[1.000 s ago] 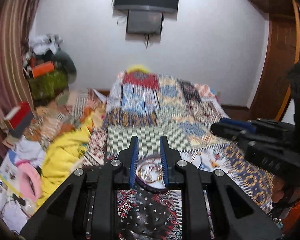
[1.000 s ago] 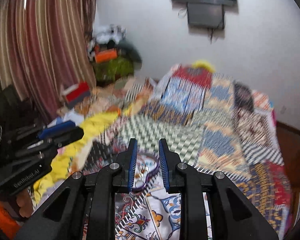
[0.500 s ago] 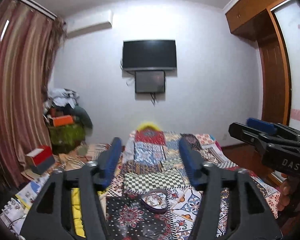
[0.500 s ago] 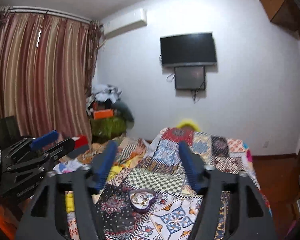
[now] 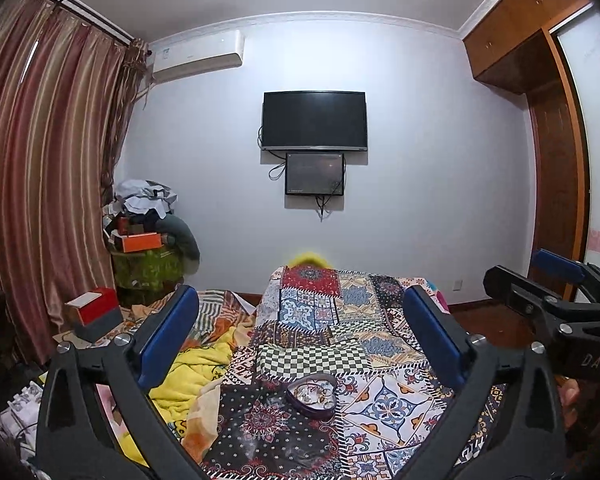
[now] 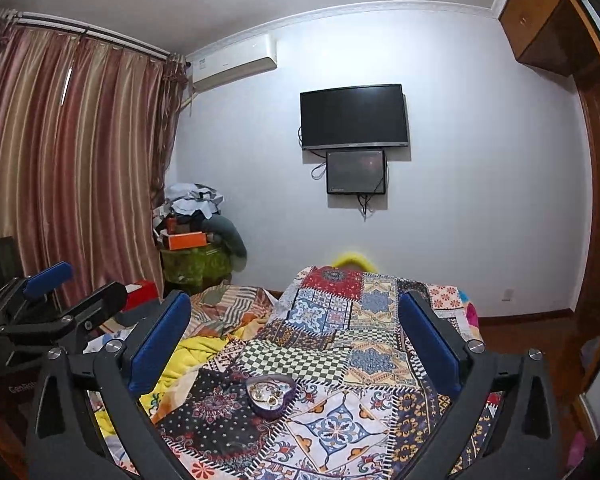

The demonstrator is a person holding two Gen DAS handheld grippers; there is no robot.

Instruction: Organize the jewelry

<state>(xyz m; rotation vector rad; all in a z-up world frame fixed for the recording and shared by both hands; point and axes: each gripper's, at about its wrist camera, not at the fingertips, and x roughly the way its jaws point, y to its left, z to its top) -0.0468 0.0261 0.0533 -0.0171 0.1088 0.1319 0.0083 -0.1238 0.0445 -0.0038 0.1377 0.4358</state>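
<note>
My jaws stand wide apart and hold nothing on both the left gripper (image 5: 300,336) and the right gripper (image 6: 294,334), and the heart-shaped jewelry dish (image 5: 312,395) lies on the patchwork quilt (image 5: 384,396) below and ahead, centred for the left gripper, a little left for the right

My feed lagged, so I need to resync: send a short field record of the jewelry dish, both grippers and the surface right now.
dish: heart-shaped dish, purple rim, gold pieces inside
dish position: flat on the patchwork quilt, nothing touching it
left gripper: jaws wide open, empty, well above the dish
right gripper: jaws wide open, empty, well above the dish
loose jewelry on quilt: none visible
</note>
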